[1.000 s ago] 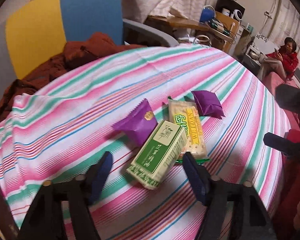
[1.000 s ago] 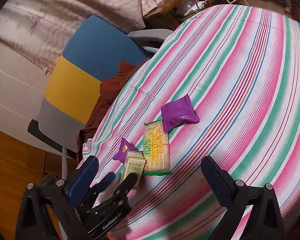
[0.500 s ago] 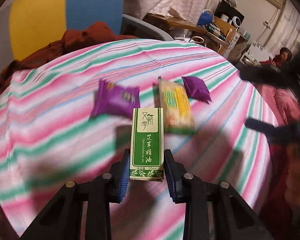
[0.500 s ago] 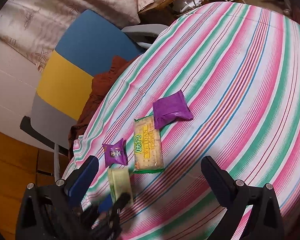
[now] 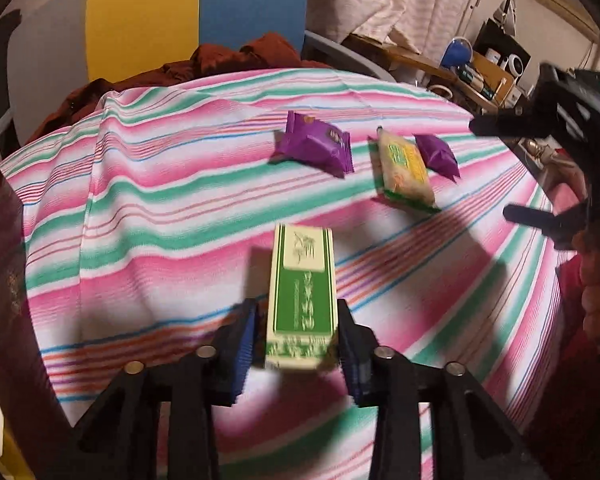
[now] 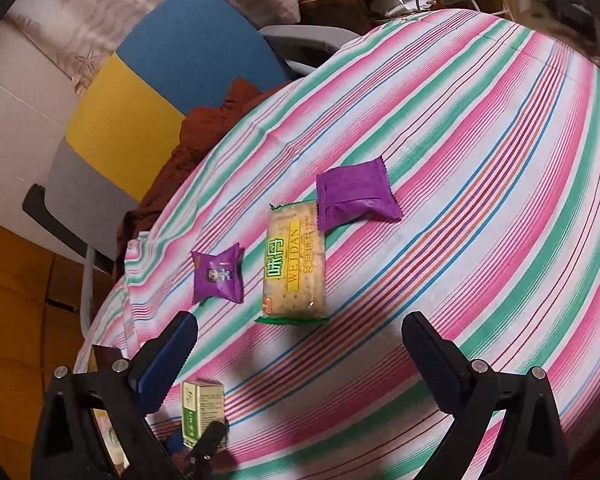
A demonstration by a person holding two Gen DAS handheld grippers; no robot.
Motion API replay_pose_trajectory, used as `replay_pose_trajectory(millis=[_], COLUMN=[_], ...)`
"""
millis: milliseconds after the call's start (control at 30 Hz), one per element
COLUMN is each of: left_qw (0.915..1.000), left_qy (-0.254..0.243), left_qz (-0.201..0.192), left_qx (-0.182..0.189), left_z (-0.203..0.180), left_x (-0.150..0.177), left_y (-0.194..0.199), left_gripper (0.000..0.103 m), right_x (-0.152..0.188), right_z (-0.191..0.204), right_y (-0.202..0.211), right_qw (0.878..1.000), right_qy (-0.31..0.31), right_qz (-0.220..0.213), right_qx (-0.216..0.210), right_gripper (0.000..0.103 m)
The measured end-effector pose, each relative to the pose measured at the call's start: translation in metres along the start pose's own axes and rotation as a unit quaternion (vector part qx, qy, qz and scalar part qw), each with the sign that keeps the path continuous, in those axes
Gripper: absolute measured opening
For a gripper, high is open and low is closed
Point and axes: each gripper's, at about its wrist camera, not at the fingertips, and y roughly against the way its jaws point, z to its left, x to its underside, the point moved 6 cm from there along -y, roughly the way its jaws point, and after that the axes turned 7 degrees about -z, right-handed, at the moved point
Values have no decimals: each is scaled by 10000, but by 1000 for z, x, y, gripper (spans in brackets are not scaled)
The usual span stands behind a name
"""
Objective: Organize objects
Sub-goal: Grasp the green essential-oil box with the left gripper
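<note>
Pink, green and white striped cloth (image 6: 480, 184) covers the table, with a blue-and-yellow chair (image 6: 152, 80) behind it. At its near edge the left gripper (image 5: 298, 340) clamps a motion-blurred green-and-white box (image 5: 302, 296) between its fingers, the print unreadable; ahead of its tips lie a purple packet (image 5: 314, 148), a cracker pack (image 5: 406, 170) and a second purple packet (image 5: 438, 156) partly hidden behind it. Right gripper (image 6: 300, 344) hangs with fingers wide and empty just short of the cracker pack, its left finger (image 6: 168, 356) cutting off part of the box.

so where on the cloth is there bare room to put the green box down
The striped cloth is bare right of the cracker packet, and in the near strip under the left gripper, which holds the green box. Crowded: the purple packets flanking the crackers.
</note>
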Motion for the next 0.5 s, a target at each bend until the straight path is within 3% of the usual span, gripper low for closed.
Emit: replay_pose_trajectory(millis=[200,333,500], left_qw=[9999,9995,9990], left_qy=[-25,-83,-158], left_qz=[-62,-314,-407], left_qx=[83,-22,-67], left_z=[0,5,5], left_x=[-6,-2,-1], left_y=[-7,-10,-11], left_gripper=[45,36,34], right_x=[1,2,7], right_z=[1,5,18], right_y=[-5,-7,-7], right_qw=[9999,9997,9983], right_qy=[104,210,570], right_qz=[45,53,38], right_qx=[115,121,102], right_gripper=[103,103,103])
